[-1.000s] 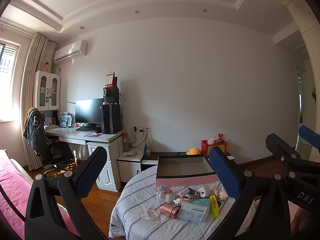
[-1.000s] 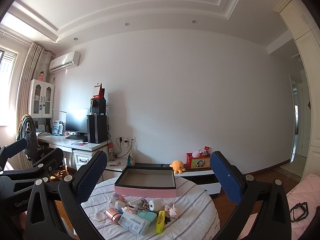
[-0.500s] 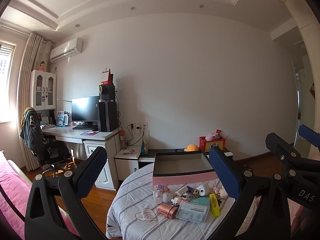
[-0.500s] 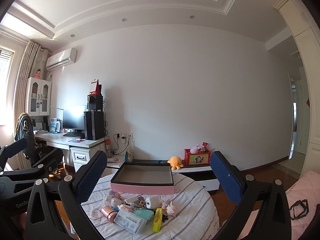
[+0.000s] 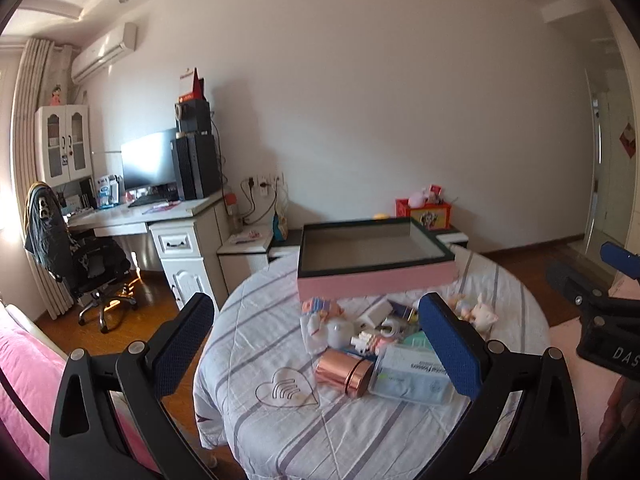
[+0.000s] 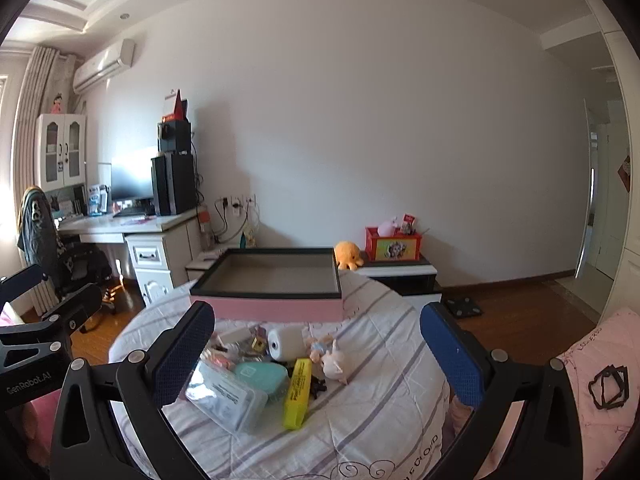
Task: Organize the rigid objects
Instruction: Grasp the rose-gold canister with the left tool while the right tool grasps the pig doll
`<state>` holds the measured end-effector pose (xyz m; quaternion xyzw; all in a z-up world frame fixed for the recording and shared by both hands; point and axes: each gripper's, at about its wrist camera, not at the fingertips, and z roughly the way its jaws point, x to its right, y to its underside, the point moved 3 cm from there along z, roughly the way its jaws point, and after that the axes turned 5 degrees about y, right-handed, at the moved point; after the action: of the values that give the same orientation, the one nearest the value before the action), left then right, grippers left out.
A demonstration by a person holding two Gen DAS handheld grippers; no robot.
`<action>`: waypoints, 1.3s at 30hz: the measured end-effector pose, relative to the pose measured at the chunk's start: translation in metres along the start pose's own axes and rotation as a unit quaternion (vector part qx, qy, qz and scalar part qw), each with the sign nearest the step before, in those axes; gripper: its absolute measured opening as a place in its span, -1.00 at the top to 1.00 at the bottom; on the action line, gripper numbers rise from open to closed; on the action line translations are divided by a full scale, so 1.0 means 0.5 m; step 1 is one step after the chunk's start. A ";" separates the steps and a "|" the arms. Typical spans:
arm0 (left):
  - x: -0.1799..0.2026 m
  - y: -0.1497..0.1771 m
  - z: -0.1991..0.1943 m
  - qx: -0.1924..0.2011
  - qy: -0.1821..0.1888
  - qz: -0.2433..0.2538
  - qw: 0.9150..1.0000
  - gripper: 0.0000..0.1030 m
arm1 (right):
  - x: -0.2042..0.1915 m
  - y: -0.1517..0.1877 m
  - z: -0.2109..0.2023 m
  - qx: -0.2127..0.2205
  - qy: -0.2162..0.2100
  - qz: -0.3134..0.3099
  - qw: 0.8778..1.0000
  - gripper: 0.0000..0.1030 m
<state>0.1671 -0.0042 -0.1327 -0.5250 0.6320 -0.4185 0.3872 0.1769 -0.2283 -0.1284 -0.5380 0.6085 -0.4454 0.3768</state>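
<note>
A pink box with a dark rim (image 5: 376, 276) (image 6: 267, 307) stands empty at the far side of a round table under a striped cloth (image 5: 260, 344) (image 6: 384, 400). In front of it lies a heap of small items: a copper tin (image 5: 344, 372), a clear floss case (image 5: 412, 374) (image 6: 226, 394), a yellow highlighter (image 6: 298, 386), a teal case (image 6: 260, 376), a white cylinder (image 6: 285, 343) and a small pig figure (image 6: 335, 362). My left gripper (image 5: 316, 344) and right gripper (image 6: 316, 354) both hover open above the near edge, holding nothing.
A white desk (image 5: 160, 220) with a monitor and a black chair (image 5: 80, 264) stands at the left. A low cabinet with a red toy box (image 6: 394, 242) and an orange plush (image 6: 347, 254) sits behind the table. Pink bedding (image 5: 24, 384) lies at the lower left.
Both grippers have tilted down and moved closer to the table, so the box and the heap look larger and sit higher in view. Their fingers stay open.
</note>
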 end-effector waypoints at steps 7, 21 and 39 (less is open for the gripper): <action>-0.034 0.101 0.124 -0.092 0.000 -0.017 0.996 -1.00 | 0.007 0.098 0.114 -0.080 0.005 -0.018 0.997 -1.00; -0.028 0.153 0.224 -0.138 0.049 0.007 0.989 -1.00 | 0.033 0.163 0.231 -0.159 0.003 -0.021 0.987 -1.00; -0.005 0.150 0.328 -0.157 0.093 0.022 0.983 -0.16 | 0.044 0.136 0.384 -0.203 -0.016 -0.015 0.979 -0.97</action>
<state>0.2944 -0.0143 -0.2600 -0.5237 0.7348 -0.3523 0.2483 0.3320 -0.2746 -0.2539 -0.6191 0.6723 -0.3096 0.2626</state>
